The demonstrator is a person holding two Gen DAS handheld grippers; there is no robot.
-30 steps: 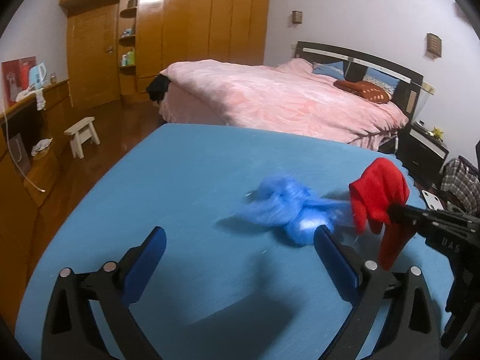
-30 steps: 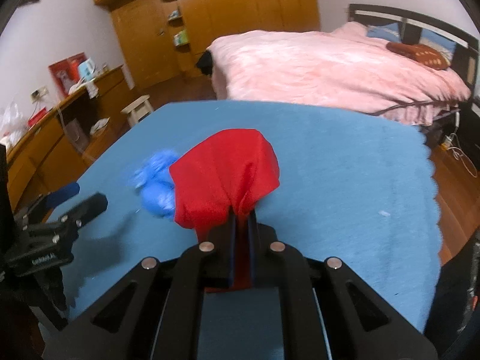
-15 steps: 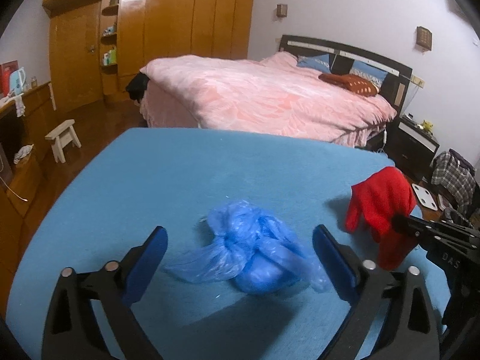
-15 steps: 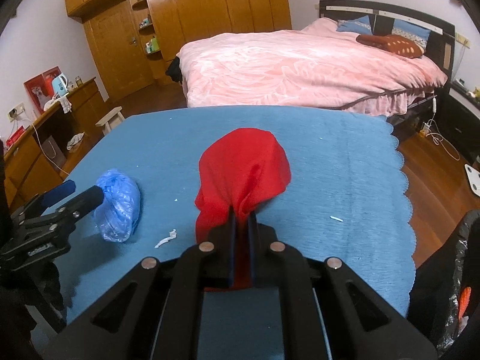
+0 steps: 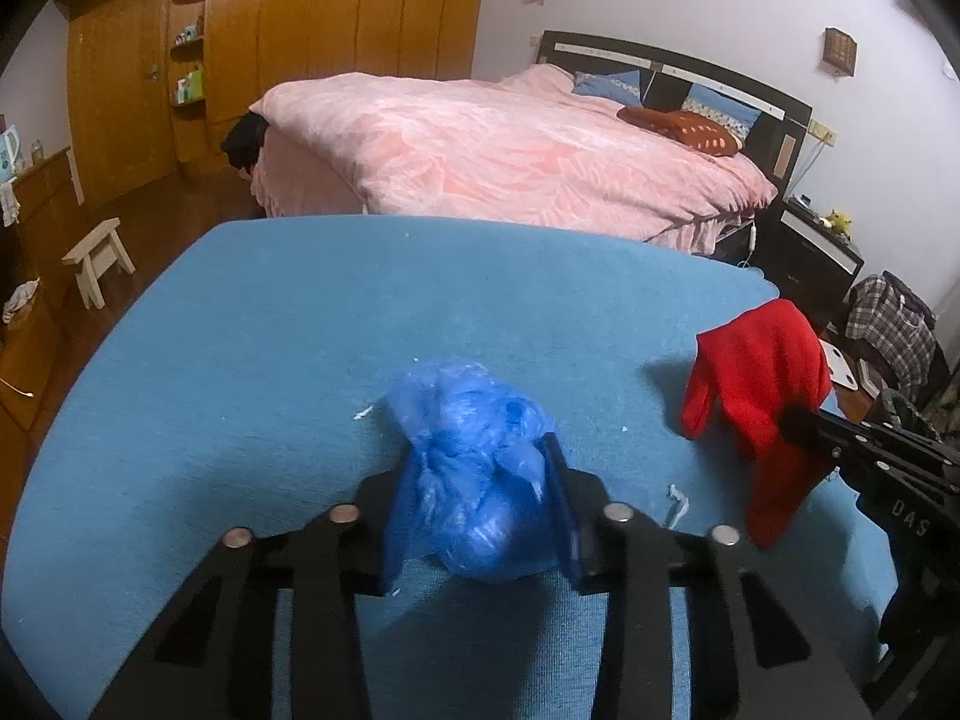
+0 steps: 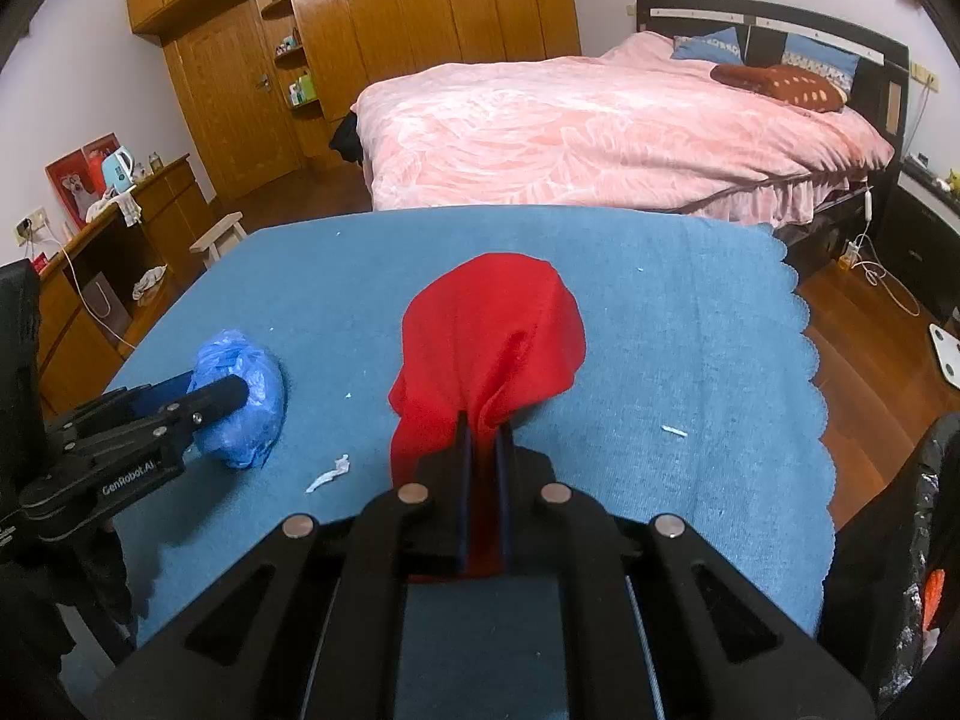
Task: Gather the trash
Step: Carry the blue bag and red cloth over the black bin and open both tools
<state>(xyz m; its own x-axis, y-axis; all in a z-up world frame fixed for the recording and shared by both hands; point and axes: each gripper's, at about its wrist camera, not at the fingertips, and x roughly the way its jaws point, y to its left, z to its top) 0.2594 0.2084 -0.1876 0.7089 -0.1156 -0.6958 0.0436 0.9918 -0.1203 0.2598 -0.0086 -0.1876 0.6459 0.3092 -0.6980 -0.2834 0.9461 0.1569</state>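
Observation:
A crumpled blue plastic bag (image 5: 468,456) lies on the blue table cloth (image 5: 270,330). My left gripper (image 5: 477,480) is shut on the blue bag; it also shows in the right wrist view (image 6: 240,396), with the bag (image 6: 258,384) between its jaws. My right gripper (image 6: 483,444) is shut on a red cloth (image 6: 498,330) and holds it above the table; the cloth also shows in the left wrist view (image 5: 756,378). Small white paper scraps (image 6: 327,474) lie on the cloth between the two grippers, another scrap (image 6: 675,431) to the right.
A pink bed (image 5: 510,150) stands beyond the table. A black trash bag (image 6: 912,540) hangs at the table's right edge. A white stool (image 5: 96,258) and wooden cabinets (image 6: 90,276) are on the left. A white scale (image 6: 948,354) lies on the floor at right.
My left gripper has moved forward onto the blue bag and closed on it. The right gripper still holds the red cloth, nearly in the same place.

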